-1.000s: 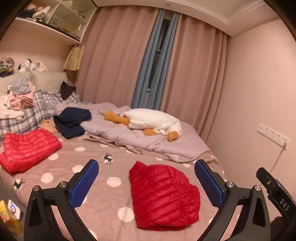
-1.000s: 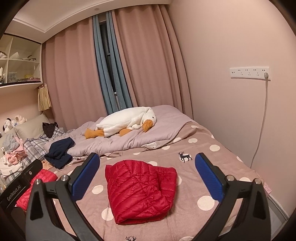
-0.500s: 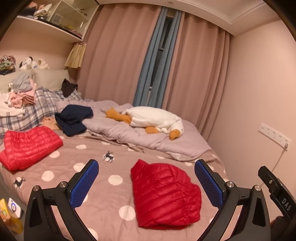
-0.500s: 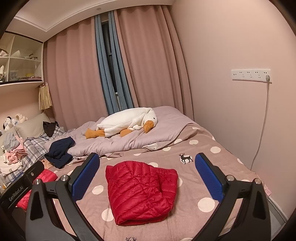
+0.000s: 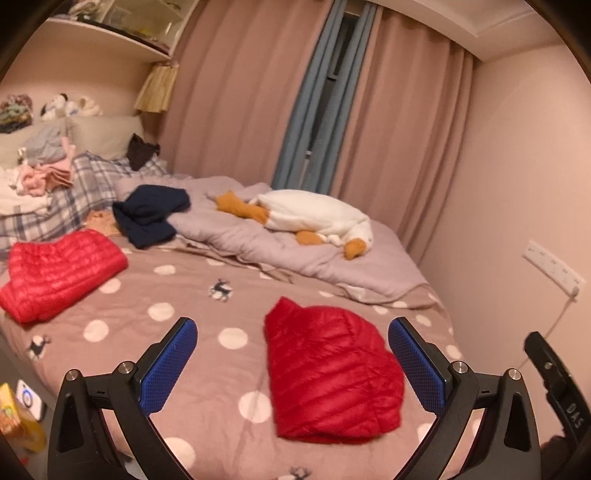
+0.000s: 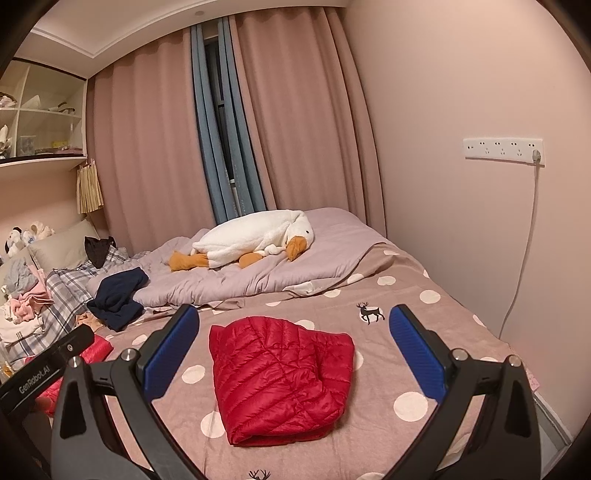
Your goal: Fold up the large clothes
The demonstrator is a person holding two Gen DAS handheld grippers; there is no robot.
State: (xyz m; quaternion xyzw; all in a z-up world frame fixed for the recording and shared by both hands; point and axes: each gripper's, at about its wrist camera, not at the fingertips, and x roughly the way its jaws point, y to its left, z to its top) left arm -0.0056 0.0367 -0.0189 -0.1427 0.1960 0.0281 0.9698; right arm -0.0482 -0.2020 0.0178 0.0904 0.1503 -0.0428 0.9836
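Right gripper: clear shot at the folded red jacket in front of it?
Probably yes. The right gripper is open and empty, the folded red jacket lies flat on the bedspread just ahead, nothing between them.

The second red jacket (image 6: 94,349) sits mostly hidden behind the left gripper (image 6: 44,373) — shelf items (image 5: 122,9) too blurred to identify.

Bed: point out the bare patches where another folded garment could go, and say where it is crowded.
Free bedspread lies between the folded red jacket and the second red jacket, and between the folded one and the wall side. Crowded: the grey duvet with the goose plush, the navy garment, and the clothes pile at the pillows.
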